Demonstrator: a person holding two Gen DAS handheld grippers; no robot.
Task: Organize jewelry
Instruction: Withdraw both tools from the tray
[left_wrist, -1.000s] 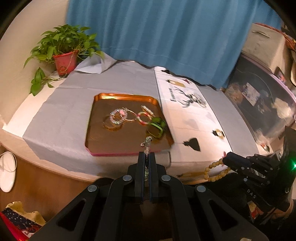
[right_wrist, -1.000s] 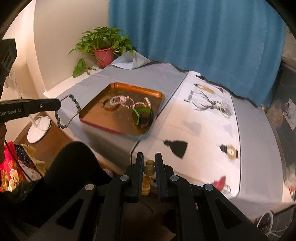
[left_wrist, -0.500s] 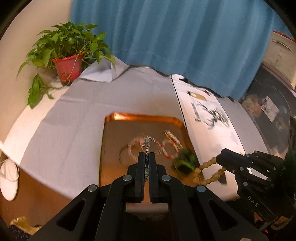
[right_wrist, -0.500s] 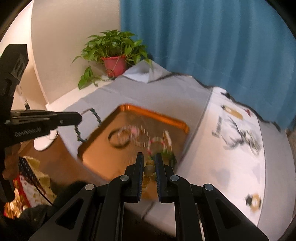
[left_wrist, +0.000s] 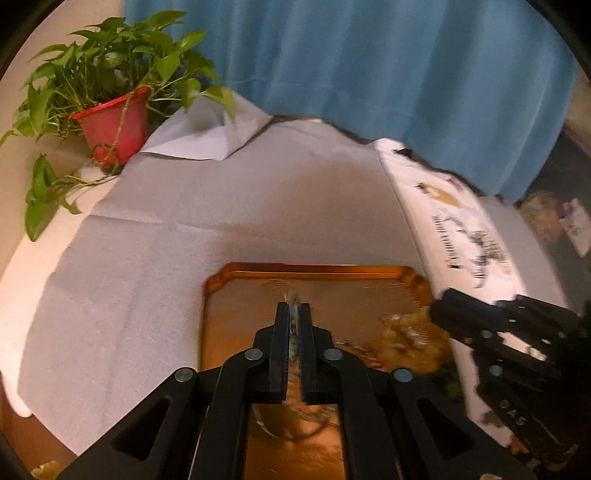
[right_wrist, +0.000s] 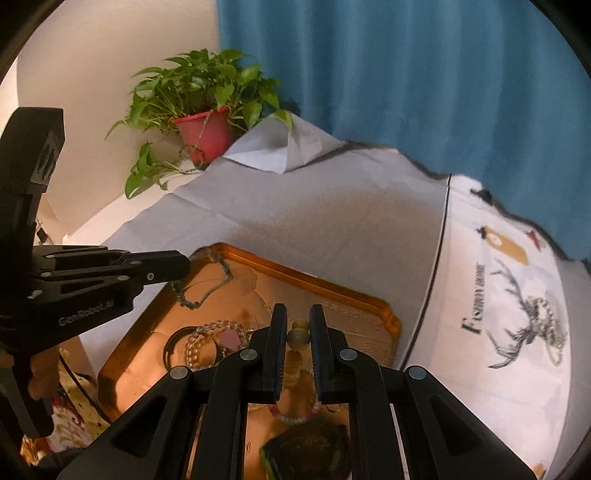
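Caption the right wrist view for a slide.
Both grippers carry bead bracelets over the tray.

A copper-orange tray (right_wrist: 384, 317) is seen beneath the black jaws. Golden-tan beads (right_wrist: 297, 338) are seen between them, a blue curtain (right_wrist: 406, 74) and a red pot (right_wrist: 205, 134) beyond, a white deer-printed cloth (right_wrist: 517, 314) to their right.

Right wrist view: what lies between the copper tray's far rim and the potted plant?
Only bare grey tablecloth between the copper tray and the red-potted green plant.
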